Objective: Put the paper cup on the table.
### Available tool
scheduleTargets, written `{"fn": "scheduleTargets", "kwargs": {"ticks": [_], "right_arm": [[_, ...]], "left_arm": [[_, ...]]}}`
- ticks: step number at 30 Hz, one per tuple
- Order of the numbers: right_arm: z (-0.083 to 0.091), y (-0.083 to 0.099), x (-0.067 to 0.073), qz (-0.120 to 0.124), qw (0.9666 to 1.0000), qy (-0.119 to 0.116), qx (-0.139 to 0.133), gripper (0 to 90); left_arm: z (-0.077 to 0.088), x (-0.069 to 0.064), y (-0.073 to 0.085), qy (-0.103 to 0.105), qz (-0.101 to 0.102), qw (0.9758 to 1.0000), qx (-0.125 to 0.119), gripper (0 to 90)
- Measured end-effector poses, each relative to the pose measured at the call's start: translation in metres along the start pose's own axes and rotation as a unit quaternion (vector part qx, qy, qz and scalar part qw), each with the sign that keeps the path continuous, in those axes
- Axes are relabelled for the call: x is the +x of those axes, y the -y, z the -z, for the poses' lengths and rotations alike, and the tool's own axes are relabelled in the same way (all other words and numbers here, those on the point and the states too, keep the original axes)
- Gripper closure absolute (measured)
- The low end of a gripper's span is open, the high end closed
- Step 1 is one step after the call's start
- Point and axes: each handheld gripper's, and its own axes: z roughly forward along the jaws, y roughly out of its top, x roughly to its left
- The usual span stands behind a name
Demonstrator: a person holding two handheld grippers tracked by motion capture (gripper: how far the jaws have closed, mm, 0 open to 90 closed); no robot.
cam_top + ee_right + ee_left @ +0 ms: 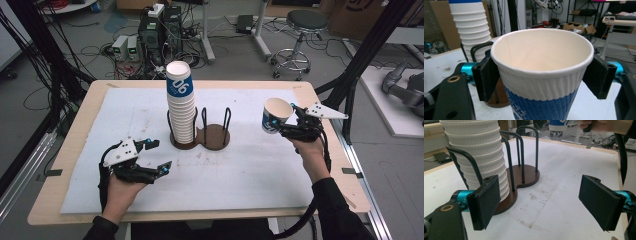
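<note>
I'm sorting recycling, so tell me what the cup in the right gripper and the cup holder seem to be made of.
Cup: probably paper, matte, with a ribbed sleeve, rolled rim and side seam. Cup holder: base looks like smooth brown wood or wood-look board; its thin black hoops look like coated metal.

Black sleeves; left gripper (159, 155), right gripper (289, 120): black bodies, grey triangular plates, teal jaw mounts, black cables.
</note>
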Motion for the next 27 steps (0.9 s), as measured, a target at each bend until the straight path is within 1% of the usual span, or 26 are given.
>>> {"fn": "scheduleTargets", "kwargs": {"ticks": [2,3,5,7,8,11,13,14,18,19,20,23,24,26,27], "right_arm": [[-0.001,0.001,-0.003,-0.002,1.0000,0.008,0.001,22.6],[-0.001,0.001,-0.003,-0.002,1.0000,0.008,0.001,22.6],[-0.003,0.003,-0.008,-0.006,0.9997,0.023,0.001,22.7],[-0.004,0.004,-0.010,-0.005,0.9995,0.032,0.002,22.7],[-0.004,0.004,-0.010,-0.005,0.9995,0.032,0.002,22.7],[-0.006,0.008,-0.016,-0.011,0.9989,0.045,0.005,22.6],[-0.006,0.008,-0.017,-0.012,0.9987,0.048,0.004,22.6],[-0.008,0.010,-0.020,-0.017,0.9984,0.053,0.003,22.6],[-0.010,0.012,-0.023,-0.015,0.9981,0.060,0.003,22.7],[-0.011,0.015,-0.024,-0.013,0.9976,0.068,0.000,22.7],[-0.012,0.016,-0.025,-0.018,0.9974,0.070,0.002,22.7],[-0.013,0.019,-0.027,-0.021,0.9972,0.071,0.002,22.7],[-0.013,0.021,-0.028,-0.018,0.9970,0.075,0.001,22.7],[-0.015,0.024,-0.029,-0.022,0.9966,0.079,0.003,22.7],[-0.016,0.027,-0.032,-0.032,0.9961,0.081,0.009,22.7]], "left_arm": [[0.000,0.000,0.000,0.001,-0.001,1.0000,0.001,17.4],[0.000,0.000,0.000,0.001,-0.001,1.0000,0.001,17.4],[0.000,0.000,0.000,0.001,-0.001,1.0000,0.001,17.4],[0.000,0.000,0.000,0.001,-0.001,1.0000,0.001,17.4],[0.000,0.000,0.000,0.000,0.000,1.0000,0.001,17.4],[0.000,0.000,0.000,0.000,0.000,1.0000,0.000,17.4],[-0.001,0.000,0.000,0.000,0.000,1.0000,0.001,17.4],[-0.001,0.000,0.001,0.001,0.002,1.0000,0.001,17.4],[-0.002,-0.001,0.001,0.002,0.000,1.0000,0.001,17.4],[-0.002,-0.001,0.001,0.002,0.001,1.0000,0.001,17.4],[-0.003,0.000,0.000,0.003,-0.001,1.0000,0.002,17.4],[-0.003,0.000,0.000,0.004,-0.002,1.0000,0.003,17.4],[-0.004,0.000,0.000,0.004,0.000,1.0000,0.001,17.4],[-0.005,0.000,0.000,0.005,-0.001,1.0000,0.002,17.4],[-0.005,0.000,0.000,0.005,-0.001,1.0000,0.003,17.4]]}}
